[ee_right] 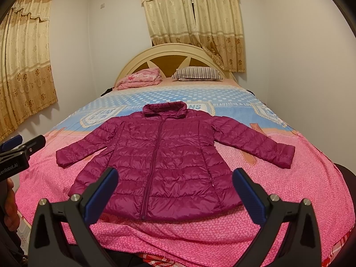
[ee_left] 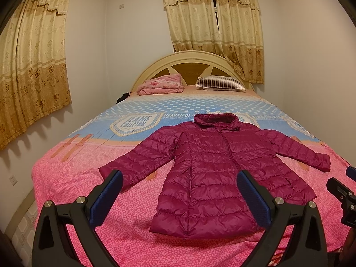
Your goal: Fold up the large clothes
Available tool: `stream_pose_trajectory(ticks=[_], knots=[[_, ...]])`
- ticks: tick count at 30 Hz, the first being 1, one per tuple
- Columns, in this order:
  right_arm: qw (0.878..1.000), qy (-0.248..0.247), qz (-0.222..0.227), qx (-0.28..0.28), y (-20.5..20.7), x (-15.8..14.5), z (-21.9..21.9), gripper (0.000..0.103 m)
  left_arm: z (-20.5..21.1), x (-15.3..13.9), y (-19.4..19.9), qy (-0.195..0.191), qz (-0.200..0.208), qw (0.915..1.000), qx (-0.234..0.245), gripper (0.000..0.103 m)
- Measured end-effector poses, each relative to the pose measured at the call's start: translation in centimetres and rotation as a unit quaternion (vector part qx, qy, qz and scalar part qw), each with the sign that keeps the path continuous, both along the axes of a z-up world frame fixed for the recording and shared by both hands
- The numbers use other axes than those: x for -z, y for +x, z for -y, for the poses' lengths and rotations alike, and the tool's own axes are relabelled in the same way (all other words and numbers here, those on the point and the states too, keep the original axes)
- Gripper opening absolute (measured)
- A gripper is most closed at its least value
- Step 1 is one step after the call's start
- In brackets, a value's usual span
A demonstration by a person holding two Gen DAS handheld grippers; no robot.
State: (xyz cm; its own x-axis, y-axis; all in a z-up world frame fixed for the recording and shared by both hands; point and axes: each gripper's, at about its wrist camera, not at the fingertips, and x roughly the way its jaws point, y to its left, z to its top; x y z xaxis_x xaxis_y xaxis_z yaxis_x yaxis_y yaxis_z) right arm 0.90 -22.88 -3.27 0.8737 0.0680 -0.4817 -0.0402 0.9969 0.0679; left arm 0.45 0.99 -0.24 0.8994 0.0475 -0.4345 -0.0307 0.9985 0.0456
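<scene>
A magenta quilted puffer jacket point(ee_left: 213, 173) lies flat on the bed, zipped, collar toward the headboard and both sleeves spread out; it also shows in the right wrist view point(ee_right: 169, 160). My left gripper point(ee_left: 180, 178) is open and empty, held above the foot of the bed near the jacket's hem and left sleeve. My right gripper point(ee_right: 175, 175) is open and empty, held above the jacket's hem. The right gripper shows at the right edge of the left wrist view point(ee_left: 344, 189). The left gripper shows at the left edge of the right wrist view point(ee_right: 20, 149).
The bed point(ee_left: 89, 200) has a pink and blue printed cover. A folded pink blanket point(ee_left: 160, 85) and a striped pillow point(ee_left: 220, 83) lie by the cream headboard point(ee_left: 191, 60). Curtains point(ee_left: 213, 22) hang behind and at left. White walls flank the bed.
</scene>
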Motion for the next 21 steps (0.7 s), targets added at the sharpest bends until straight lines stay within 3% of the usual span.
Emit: stream_pose_trajectory(ticks=[21], knots=[[1.000, -0.001, -0.017, 0.000, 0.8, 1.3, -0.1, 0.103, -0.3, 1.2, 1.5, 0.003, -0.018, 0.9998, -0.005, 0.102]])
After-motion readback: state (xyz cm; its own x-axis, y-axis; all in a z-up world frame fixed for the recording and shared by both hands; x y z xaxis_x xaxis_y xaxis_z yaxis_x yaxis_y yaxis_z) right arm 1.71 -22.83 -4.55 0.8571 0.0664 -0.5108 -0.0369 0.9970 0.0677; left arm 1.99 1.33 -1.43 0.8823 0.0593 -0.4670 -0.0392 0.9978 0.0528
